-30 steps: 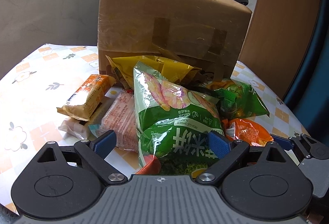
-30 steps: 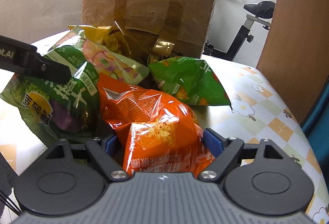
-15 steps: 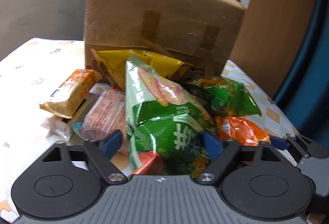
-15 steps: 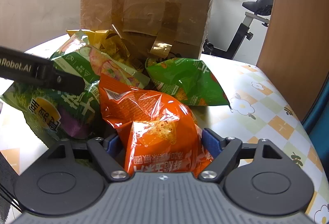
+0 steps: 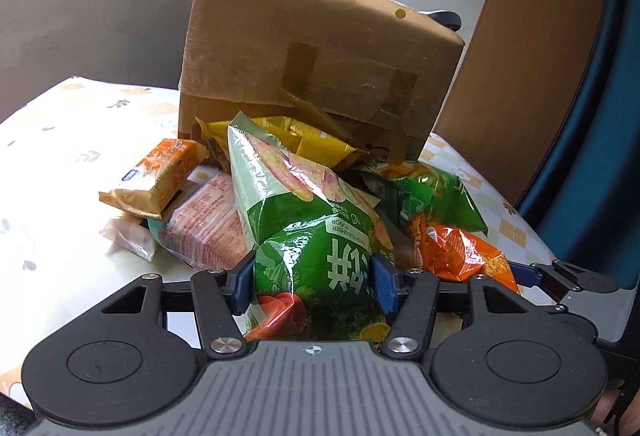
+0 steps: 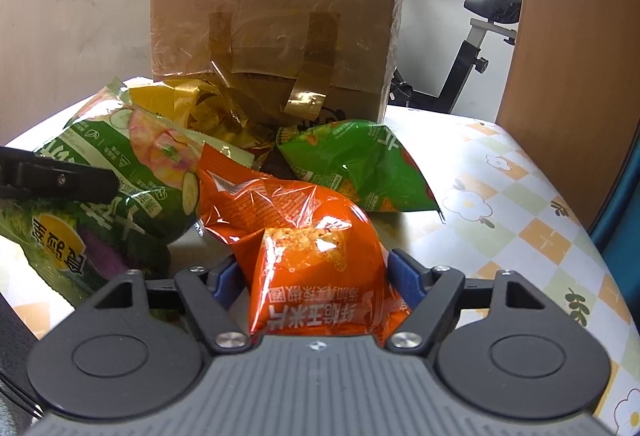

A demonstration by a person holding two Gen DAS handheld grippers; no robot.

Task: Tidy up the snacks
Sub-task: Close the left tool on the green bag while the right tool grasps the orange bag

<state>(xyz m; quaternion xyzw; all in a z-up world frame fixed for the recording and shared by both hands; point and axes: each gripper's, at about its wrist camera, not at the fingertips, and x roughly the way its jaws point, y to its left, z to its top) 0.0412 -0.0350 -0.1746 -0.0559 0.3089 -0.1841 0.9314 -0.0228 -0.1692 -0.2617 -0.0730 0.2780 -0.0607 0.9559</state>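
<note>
A tall green chip bag stands in a heap of snacks on the flowered table. My left gripper has it between its blue pads, which touch both sides as the jaws are closing. In the right wrist view an orange snack bag sits between the pads of my right gripper, whose jaws are also closing and touch its sides. The green chip bag lies left of it, with a left finger across it. The orange bag also shows at right in the left wrist view.
A taped cardboard box stands behind the heap. Around it lie a yellow bag, a small green bag, an orange biscuit pack and a pink pack. The table's edge curves at right, near a wooden panel.
The left jaws have narrowed from wide apart onto the green chip bag. The right jaws have drawn in slightly against the orange bag. Neither bag has left the table.
</note>
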